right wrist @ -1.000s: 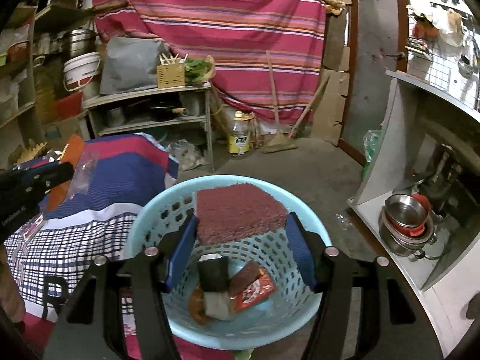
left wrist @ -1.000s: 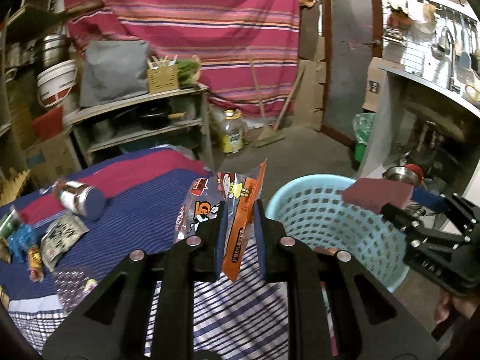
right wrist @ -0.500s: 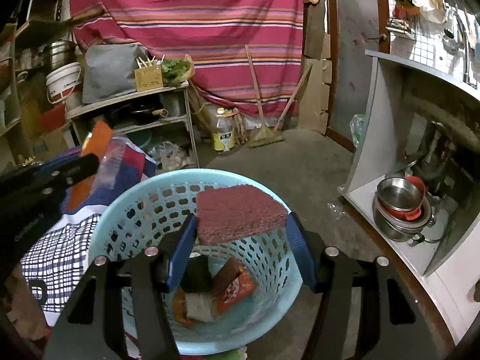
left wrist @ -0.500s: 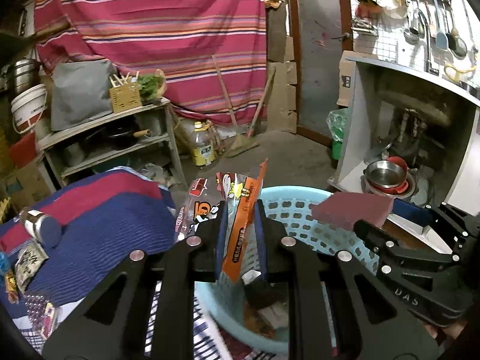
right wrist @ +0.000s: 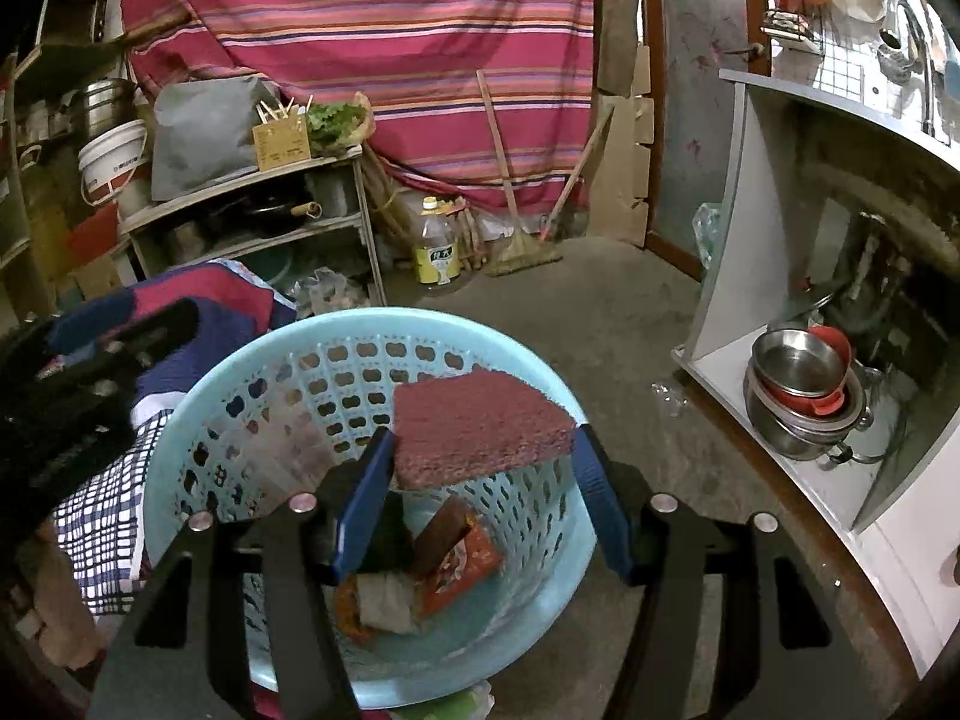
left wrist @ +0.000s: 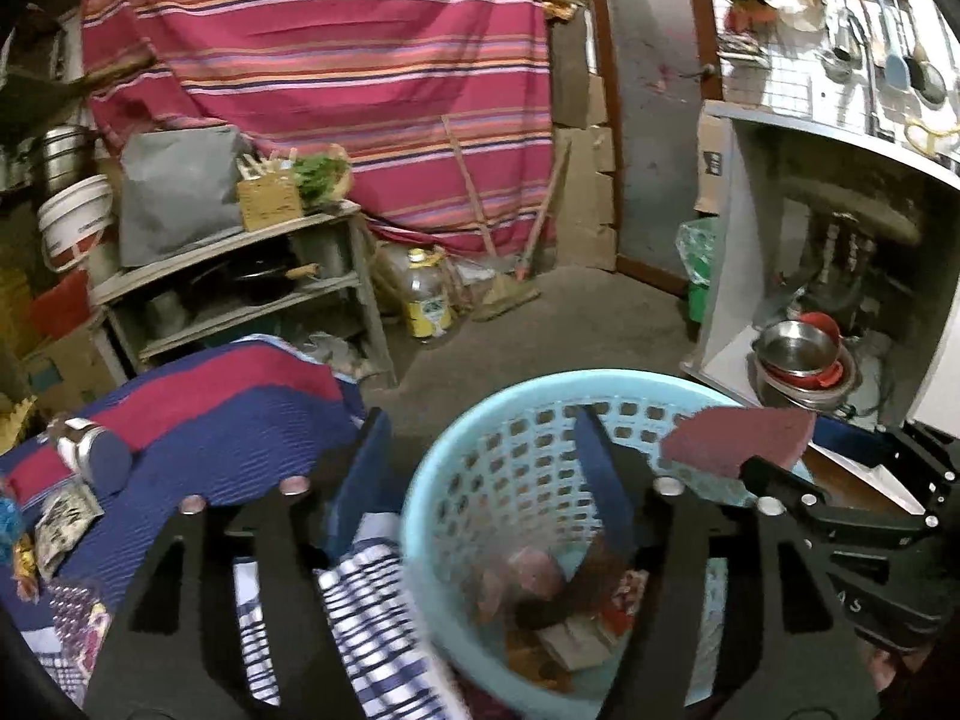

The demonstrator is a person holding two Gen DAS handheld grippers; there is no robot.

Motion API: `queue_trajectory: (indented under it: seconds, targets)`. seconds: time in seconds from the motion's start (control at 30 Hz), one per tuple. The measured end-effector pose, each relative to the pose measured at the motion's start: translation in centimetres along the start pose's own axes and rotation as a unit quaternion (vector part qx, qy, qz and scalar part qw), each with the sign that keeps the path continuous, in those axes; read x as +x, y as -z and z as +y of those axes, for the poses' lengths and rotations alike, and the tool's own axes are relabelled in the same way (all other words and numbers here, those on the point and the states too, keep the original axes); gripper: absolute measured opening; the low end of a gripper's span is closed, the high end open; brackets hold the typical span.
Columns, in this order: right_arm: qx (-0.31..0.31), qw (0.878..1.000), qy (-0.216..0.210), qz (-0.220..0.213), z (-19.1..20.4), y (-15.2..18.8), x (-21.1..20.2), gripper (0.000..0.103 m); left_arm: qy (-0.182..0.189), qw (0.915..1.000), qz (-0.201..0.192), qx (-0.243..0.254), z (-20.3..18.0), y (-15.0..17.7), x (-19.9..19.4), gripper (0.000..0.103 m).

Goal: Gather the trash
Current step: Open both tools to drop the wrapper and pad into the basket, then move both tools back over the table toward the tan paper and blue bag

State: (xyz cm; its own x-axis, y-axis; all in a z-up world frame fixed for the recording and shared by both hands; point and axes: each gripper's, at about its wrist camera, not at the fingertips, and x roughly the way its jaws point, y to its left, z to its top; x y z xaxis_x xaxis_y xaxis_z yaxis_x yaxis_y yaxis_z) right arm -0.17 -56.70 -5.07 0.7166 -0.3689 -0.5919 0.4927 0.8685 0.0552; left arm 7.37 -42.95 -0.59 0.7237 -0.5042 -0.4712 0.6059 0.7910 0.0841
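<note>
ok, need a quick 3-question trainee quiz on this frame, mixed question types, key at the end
1. True or false: the left hand-held gripper grips a snack wrapper.
2. What does the right hand-held gripper hold? A) a plastic bottle B) a maroon scouring pad C) a steel bowl
3. Fill in: both hand-held grippers hang over the light blue ____.

Key:
1. False. Its jaws have just been opening and nothing is between them; a blurred wrapper shows down in the basket.
2. B, clamped by its two side edges between the blue pads.
3. Basket, a perforated plastic one with wrappers at the bottom.
</note>
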Motion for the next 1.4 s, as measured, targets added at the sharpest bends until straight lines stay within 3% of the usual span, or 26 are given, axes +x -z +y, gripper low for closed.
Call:
queue_trajectory:
  seconds: [0.23, 0.5, 0.6, 0.67, 0.97, 1.4]
  targets:
    - [0.002, 1.0, -0.014, 0.001, 2.2, 0.6, 0.9, 0.06, -0.051, 0.9984, -0.014, -0.02, 4.8, 0.8, -2.8, 0.084]
    - [0.003, 1.0, -0.025, -0.002, 4.9, 1.3, 2.1, 0.061, -0.12, 0.9914, -0.028, -0.046, 11.0, 2.0, -6.8, 0.095]
    - [0.0, 1.0, -0.02, -0.006, 5.5, 1.3, 2.3, 0.064, -0.143, 0.9874, -0.027, -0.061, 13.5, 2.6, -8.2, 0.096]
    - [-0.002, 1.0, -0.007, -0.006, 5.8, 1.3, 2.5, 0.082, -0.157, 0.9844, -0.024, -0.075, 15.4, 3.1, -9.0, 0.096]
    - [-0.009, 0.999, 0.01, -0.031, 7.8, 0.7, 0.7, 0.082, -0.22, 0.9678, -0.028, -0.118, 23.0, 5.4, -13.3, 0.097]
    - [-0.049, 0.996, -0.05, -0.059, 18.5, -1.3, -3.3, 0.082, -0.285, 0.9473, -0.018, -0.144, 32.0, 9.1, -18.5, 0.097]
